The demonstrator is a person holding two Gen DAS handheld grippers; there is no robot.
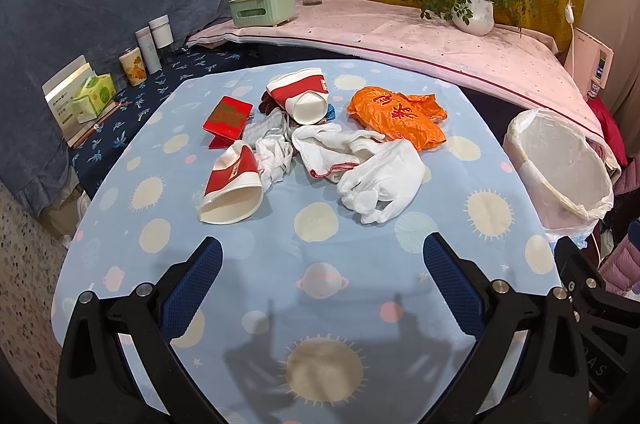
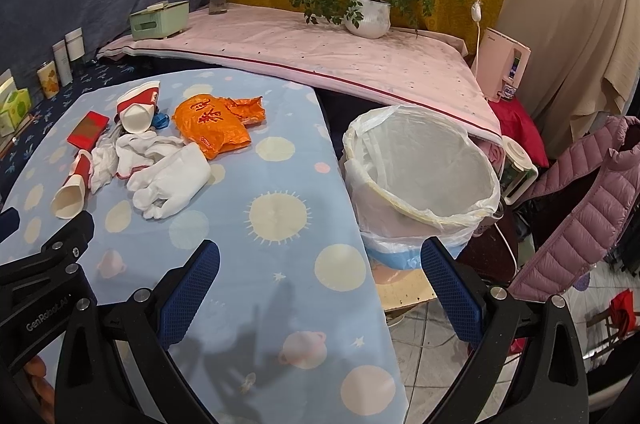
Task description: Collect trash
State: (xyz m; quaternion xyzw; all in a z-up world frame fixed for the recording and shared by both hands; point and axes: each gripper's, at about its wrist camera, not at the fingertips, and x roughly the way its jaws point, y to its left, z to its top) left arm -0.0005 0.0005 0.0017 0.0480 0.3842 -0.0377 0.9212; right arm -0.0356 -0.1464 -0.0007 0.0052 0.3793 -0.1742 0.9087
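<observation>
Crumpled white cloth gloves (image 1: 380,180), paper cups (image 1: 232,184) and a crinkled orange plastic bag (image 1: 400,116) litter the blue cloth-covered table (image 1: 320,288). The left gripper (image 1: 322,264) and right gripper (image 2: 320,266) hover above it, jaws spread wide and empty.

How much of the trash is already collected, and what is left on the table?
Done: nothing visible; the lined bin looks empty. In hand: nothing; the left gripper and right gripper are both open, above the tablecloth. Left: the whole pile, namely two paper cups, the orange bag, white gloves, crumpled tissue and the red packet.
</observation>
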